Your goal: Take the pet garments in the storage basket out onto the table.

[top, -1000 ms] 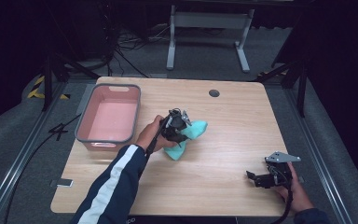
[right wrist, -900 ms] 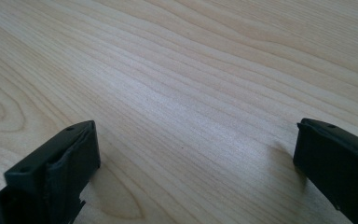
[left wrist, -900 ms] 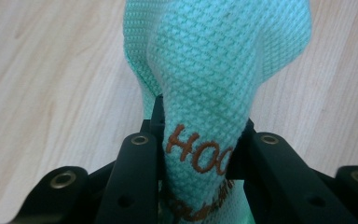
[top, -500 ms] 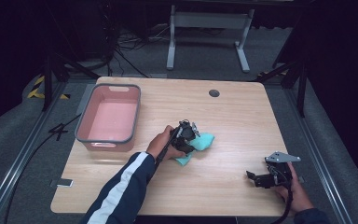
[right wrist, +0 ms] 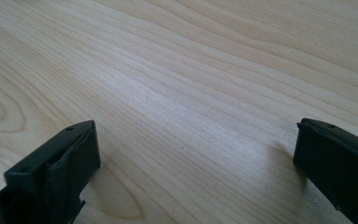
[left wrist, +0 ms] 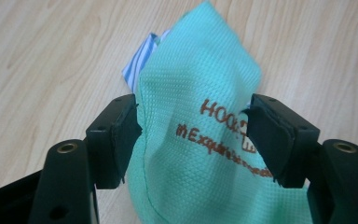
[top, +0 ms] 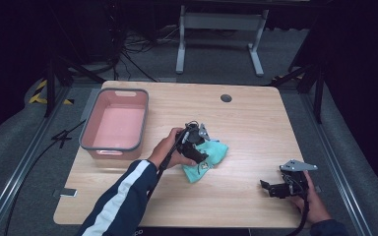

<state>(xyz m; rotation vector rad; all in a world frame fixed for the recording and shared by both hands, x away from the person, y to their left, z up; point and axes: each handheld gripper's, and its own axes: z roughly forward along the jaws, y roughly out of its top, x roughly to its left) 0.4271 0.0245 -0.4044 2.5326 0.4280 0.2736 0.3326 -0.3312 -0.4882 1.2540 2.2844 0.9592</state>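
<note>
wooden table (top: 256, 123): left gripper (top: 203, 156) fingers just opening astride teal cloth (top: 212, 151).

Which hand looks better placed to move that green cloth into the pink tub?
Probably the left. The left gripper has just been opening astride the green cloth, with the pink tub on its side. The right gripper sits apart, over bare table.

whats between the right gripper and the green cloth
Only bare table: in the high view nothing lies between the right gripper and the green cloth.
</note>
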